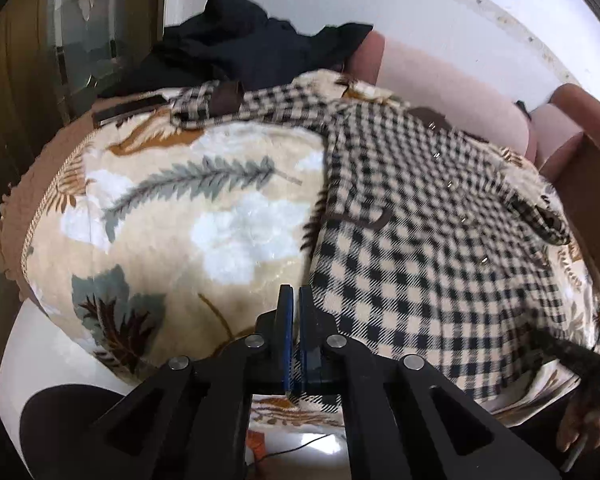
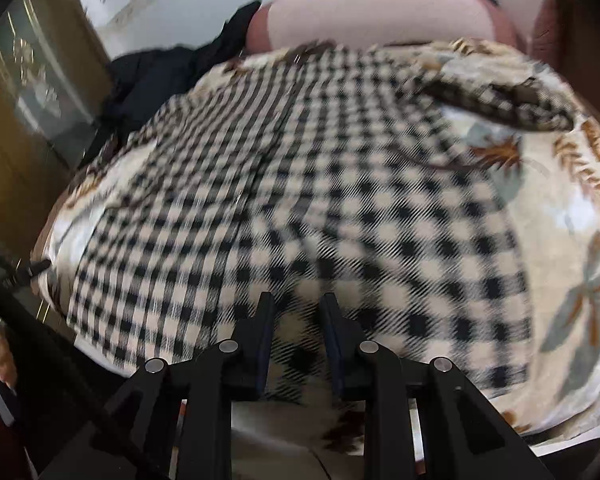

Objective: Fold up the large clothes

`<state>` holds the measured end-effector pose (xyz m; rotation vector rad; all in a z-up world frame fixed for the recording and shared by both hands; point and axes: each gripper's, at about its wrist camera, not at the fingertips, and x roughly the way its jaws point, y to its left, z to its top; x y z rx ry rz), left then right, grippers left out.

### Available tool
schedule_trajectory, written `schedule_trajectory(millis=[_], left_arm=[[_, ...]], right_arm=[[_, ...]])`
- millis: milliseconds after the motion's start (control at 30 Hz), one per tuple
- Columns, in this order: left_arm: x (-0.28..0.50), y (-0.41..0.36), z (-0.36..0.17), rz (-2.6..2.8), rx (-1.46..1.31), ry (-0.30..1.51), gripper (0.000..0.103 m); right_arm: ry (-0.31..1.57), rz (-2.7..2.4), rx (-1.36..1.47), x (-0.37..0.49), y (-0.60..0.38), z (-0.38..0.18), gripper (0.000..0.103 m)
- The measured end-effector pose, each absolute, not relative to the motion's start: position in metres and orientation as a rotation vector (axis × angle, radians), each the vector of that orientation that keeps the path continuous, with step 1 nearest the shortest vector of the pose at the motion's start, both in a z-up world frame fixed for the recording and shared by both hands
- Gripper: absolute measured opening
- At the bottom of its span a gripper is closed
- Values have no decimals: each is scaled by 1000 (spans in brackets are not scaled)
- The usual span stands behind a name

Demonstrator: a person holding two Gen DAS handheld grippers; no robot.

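From the left wrist camera, a black-and-cream checked coat (image 1: 420, 216) lies spread over the right half of a leaf-patterned blanket (image 1: 180, 208); one sleeve (image 1: 208, 106) reaches left along the far edge, its cuff trimmed in brown; the left gripper (image 1: 294, 312) sits at the coat's near left corner, its blue-edged fingers (image 1: 286, 320) pressed almost together with checked cloth showing in the narrow slit between them; a heap of dark clothes (image 1: 252, 56) lies beyond the blanket, beside pink cushions (image 1: 440, 80) against a white wall. From the right wrist camera, blurred, the same coat (image 2: 300, 184) covers most of the blanket (image 2: 572, 240); the right gripper (image 2: 298, 320) hangs over the near hem, its fingers (image 2: 265, 320) parted and the hem lying in the gap between them; whether they touch the cloth cannot be told; the other sleeve (image 2: 508, 104) lies curled at the far right; the dark clothes (image 2: 156, 76) sit at the far left.
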<state>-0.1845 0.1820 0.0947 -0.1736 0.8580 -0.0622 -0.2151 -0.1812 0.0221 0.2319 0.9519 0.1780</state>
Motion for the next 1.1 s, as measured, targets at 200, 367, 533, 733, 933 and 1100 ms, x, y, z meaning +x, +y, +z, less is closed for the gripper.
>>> schedule_trajectory(millis=[200,367,533,733,933,1100], left_arm=[[-171,156,118,-122,-185,784,52],[-147,116,131,-203,-157,753,64],[-110,98,131,-204,-119,755,65],[-44,150,122,-38,-180,766,65],[34,218,105,235,-41,735,65],[82,250,81,258,-12,788,65]], right_arm=[[1041,240,215,-224,-163,6,29],[1035,274,227,-228,-171,24,29],[961,217,243,-215,-198,56,33],[895,148,193,-172,-208,77,39],[840,138,117,-111,-191,84,41],[832,137,73,-64,-172,68,43]])
